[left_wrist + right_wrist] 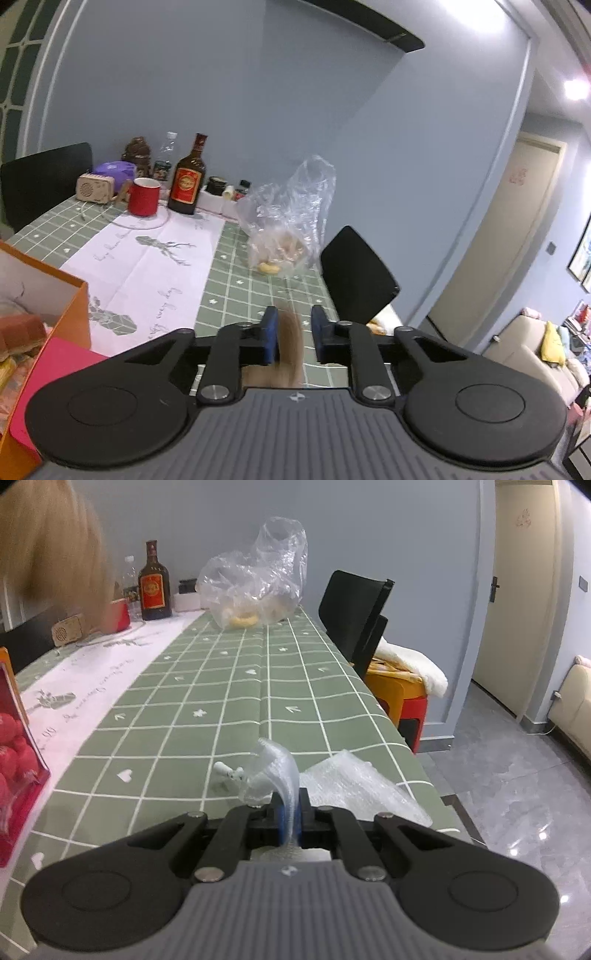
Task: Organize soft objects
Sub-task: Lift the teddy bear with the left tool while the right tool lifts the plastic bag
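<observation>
My right gripper (291,814) pinches the bubble wrap (354,786) at the tablecloth's (236,686) near edge, while my left gripper (293,338), fingers spread, loosely straddles a tan furry piece (290,343) hanging lengthwise.

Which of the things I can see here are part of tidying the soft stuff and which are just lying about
In the job:
- bubble wrap, pinched in the right gripper
- tan furry piece between the left gripper's open fingers
- orange box

Lying about:
- brown bottle
- red mug
- plastic bag
- wooden speaker
- black chair
</observation>
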Demonstrator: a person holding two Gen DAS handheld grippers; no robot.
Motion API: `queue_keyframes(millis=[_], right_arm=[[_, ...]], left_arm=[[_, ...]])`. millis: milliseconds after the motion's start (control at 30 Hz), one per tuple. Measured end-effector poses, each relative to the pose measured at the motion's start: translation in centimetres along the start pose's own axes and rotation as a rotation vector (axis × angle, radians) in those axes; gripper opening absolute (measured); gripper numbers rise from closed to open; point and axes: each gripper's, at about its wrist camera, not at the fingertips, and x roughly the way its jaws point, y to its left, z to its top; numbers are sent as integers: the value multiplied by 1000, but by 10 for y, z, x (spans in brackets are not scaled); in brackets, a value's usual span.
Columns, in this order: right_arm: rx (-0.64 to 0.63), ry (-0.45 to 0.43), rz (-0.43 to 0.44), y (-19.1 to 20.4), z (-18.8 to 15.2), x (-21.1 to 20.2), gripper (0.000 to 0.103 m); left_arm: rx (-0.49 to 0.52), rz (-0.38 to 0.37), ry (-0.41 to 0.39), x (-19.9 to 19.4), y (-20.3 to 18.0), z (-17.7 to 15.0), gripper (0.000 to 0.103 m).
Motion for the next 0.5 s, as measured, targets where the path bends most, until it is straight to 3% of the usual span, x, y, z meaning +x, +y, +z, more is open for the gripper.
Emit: queue_keyframes(millis=[100,267,367,500], right_arm=[[5,-9,10,1,0,-2,3],[25,-1,6,-4,1,0,3],[57,2,28,-11,4,-1,3],[74,1,41,-16,5,-3,3]], left_arm=[[29,28,1,6,0,-1,4],[54,2,93,11,9,-5,10],[12,-17,204,25,16,-19,23],[226,-76,397,44,-2,-54,56]])
